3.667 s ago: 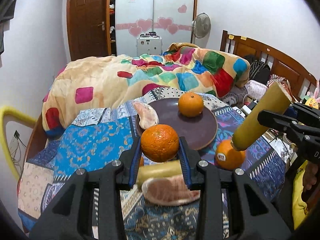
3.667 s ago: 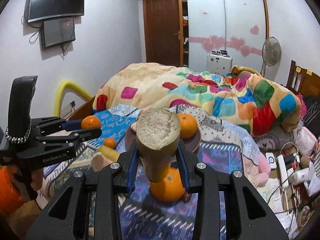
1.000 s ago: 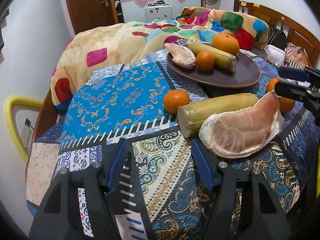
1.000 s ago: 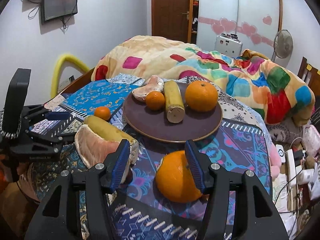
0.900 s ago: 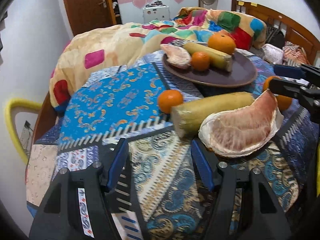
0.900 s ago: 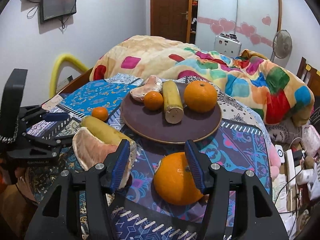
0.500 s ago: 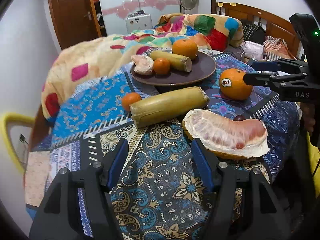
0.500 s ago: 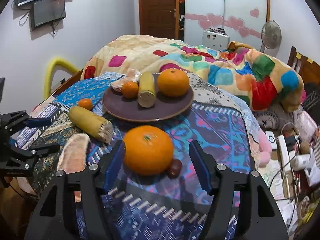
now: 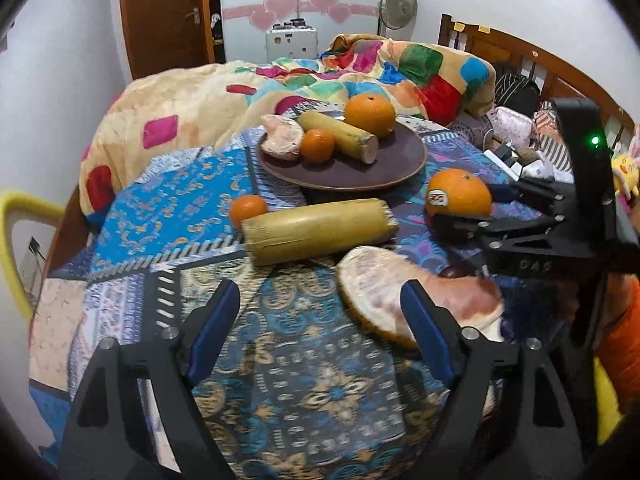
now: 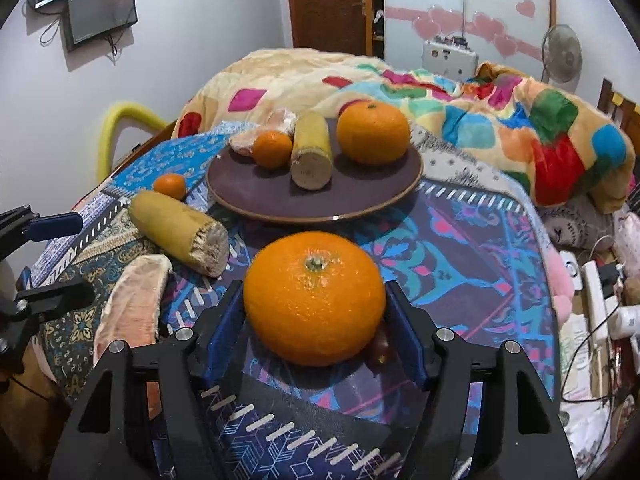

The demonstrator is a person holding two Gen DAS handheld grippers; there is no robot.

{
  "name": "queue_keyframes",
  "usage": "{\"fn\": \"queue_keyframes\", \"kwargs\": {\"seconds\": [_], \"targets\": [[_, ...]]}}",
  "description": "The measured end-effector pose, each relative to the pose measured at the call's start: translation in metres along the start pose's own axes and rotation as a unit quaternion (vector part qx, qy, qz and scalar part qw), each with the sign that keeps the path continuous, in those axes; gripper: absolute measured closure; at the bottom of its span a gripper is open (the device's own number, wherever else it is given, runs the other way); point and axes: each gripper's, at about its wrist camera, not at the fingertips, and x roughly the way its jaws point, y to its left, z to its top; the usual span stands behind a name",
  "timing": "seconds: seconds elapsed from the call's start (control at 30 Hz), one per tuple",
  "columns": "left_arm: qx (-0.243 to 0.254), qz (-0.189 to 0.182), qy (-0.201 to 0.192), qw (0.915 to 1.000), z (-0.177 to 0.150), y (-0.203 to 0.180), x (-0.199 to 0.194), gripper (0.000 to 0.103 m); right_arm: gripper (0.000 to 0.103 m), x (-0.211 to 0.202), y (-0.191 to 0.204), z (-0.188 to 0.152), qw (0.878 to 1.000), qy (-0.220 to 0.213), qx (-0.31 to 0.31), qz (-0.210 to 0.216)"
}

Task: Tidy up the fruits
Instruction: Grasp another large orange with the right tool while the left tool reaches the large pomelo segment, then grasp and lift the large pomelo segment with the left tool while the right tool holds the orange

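right tongs clasp the big orange, stem up; left tongs gape empty.

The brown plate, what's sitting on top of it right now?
On the brown plate sit a large orange, a small orange, a yellowish cut stalk and a pomelo segment, partly hidden behind the small orange.

Both grippers emptied since 3.7 s ago: small orange and cane piece now on plate. Right gripper closed in around big orange, pads touching sides. Left gripper swung toward pomelo wedge, jaws wide.
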Motion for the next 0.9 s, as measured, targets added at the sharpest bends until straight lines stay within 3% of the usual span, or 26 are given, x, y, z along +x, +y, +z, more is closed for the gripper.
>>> {"fn": "queue_keyframes", "kwargs": {"seconds": [0.37,0.57,0.9], "targets": [[-0.017,-0.010,0.019,0.9996,0.009,-0.050,0.012,0.017,0.041,-0.056,-0.018,-0.018,0.999,-0.035,0.021,-0.005],[-0.013,0.044,0.007,0.9989,0.003,-0.069,0.020,0.011,0.041,-0.086,-0.032,-0.035,0.998,-0.044,0.040,-0.008],[0.040,0.081,0.025,0.9956,-0.022,-0.067,0.009,0.010,0.041,-0.103,-0.035,-0.054,0.998,-0.047,0.045,-0.001]]}}
